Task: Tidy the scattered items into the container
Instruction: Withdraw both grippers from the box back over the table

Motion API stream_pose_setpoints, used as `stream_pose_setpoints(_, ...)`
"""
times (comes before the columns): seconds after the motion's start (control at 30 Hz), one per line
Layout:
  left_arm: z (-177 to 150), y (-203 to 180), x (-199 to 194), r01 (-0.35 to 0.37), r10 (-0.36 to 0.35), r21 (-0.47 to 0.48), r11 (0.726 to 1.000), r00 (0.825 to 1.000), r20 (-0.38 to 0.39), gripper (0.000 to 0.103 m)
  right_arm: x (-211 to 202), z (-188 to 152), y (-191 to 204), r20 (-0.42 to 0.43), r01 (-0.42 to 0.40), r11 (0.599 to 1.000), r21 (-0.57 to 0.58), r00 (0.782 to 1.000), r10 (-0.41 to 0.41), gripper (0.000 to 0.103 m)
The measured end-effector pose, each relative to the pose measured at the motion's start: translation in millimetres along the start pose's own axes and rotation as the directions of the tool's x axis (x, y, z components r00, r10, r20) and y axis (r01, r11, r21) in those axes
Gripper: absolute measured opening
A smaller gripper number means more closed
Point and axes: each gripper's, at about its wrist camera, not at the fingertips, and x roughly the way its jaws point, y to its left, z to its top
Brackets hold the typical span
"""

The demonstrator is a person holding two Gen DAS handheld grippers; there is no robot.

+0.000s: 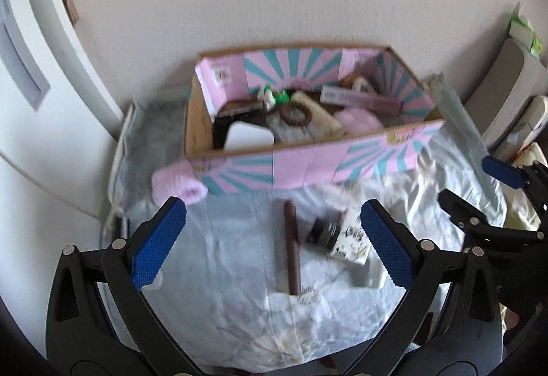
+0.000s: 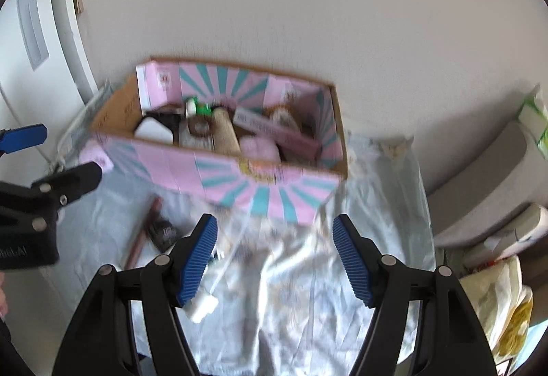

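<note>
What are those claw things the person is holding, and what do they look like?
Two matching hand-held grippers. The left gripper and right gripper each have curved black plastic arms with round silver rivets, ending in two flat fingers faced with ridged bright-blue pads.

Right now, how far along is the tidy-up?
Mostly done: the box already holds many items. In hand: nothing; left gripper and right gripper are open, empty. Left on the cloth: brown stick, dark jar, small patterned carton, pink roll.
</note>
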Motion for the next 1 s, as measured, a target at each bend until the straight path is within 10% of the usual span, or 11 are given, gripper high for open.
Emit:
stream_pose_setpoints(0.43,-28.3,-32.9,65.4,0.018,-0.013,0.034,0.999,0.993,-0.115,0.102,33.6,-82.2,26.5,-0.091,-0.120,0.992,0.031,0.988,0.122,0.066)
stream_pose_setpoints(1.0,-25.3,-34.7,97.2,0.019,-0.014,0.025,1.000,0.986,-0.167,0.091,66.5,-88.8,49.1,-0.149,-0.160,0.987,0.012,0.976,0.160,0.066)
